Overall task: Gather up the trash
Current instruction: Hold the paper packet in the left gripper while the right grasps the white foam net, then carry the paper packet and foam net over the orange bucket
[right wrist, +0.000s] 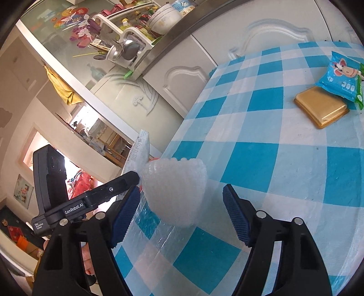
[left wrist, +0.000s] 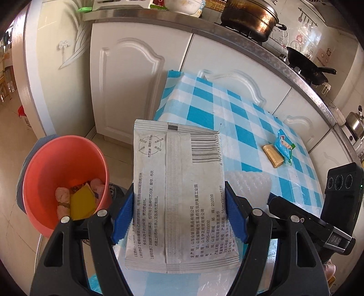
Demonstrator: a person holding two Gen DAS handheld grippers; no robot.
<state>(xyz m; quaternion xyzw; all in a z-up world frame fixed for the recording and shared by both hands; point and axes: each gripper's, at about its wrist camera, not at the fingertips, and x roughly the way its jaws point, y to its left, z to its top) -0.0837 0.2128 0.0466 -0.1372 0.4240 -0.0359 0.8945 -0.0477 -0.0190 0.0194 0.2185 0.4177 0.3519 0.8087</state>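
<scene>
My left gripper (left wrist: 179, 185) is shut on a silver-white printed packet (left wrist: 179, 193), its blue pads pressing the packet's two long edges above the table's near-left corner. Left of it, below table level, stands a coral-red bin (left wrist: 56, 173) with yellow and pink scraps inside. In the right wrist view my right gripper (right wrist: 180, 189) is open around a clear bubble-wrap piece (right wrist: 175, 191) lying on the blue-checked tablecloth (right wrist: 261, 159); the right pad stands clear of it. A gold wrapper (right wrist: 320, 109) and a blue snack packet (right wrist: 341, 77) lie farther back.
White cabinet doors (left wrist: 127, 86) run behind the table under a steel counter edge. On the counter stand a lidded pot (left wrist: 250, 18) and a black wok (left wrist: 307, 66). A dish rack (right wrist: 127, 43) sits further along. Tiled floor (left wrist: 13, 141) lies to the left of the bin.
</scene>
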